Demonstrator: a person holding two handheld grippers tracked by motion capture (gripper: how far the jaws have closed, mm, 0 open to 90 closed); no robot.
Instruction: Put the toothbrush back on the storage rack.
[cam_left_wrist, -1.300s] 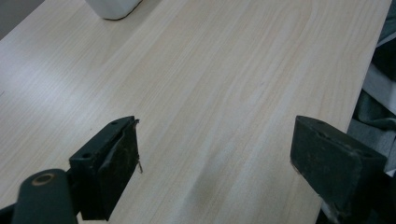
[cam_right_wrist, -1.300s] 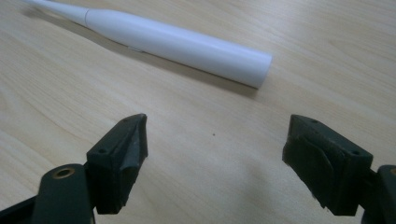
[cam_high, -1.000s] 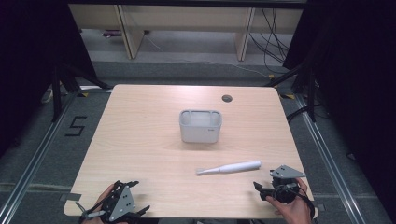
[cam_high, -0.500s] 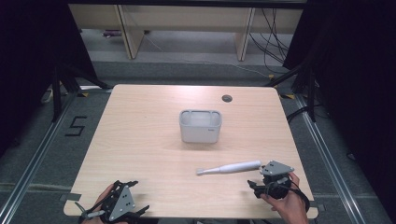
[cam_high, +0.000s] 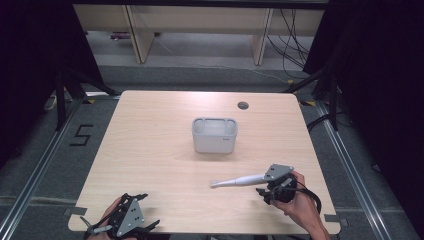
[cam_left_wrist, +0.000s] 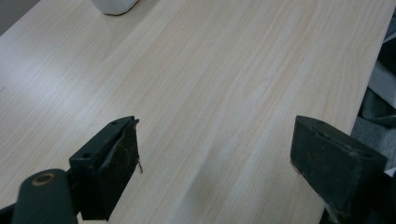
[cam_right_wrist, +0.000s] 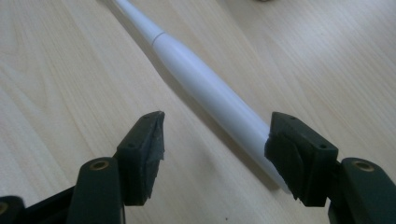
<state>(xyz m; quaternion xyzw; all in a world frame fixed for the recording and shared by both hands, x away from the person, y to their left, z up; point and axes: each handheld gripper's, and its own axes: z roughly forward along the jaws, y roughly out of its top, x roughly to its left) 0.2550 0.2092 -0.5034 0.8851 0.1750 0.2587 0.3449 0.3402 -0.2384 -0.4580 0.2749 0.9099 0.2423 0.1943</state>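
A white electric toothbrush lies on the wooden table, front right, its head end toward the middle. My right gripper sits at the thick handle end. Its jaws have just been closing, with the handle between them. The right jaw is against the handle's tip and the left jaw stands apart from it, so it is open. My left gripper rests at the front left edge, open wide over bare wood.
A white rectangular container stands upright near the table's middle. A round cable hole sits at the far right. Shelving and cables lie beyond the far edge.
My right gripper has moved left and slightly up to the toothbrush's handle end, and its jaws have narrowed around it. The toothbrush and the left gripper have stayed put.
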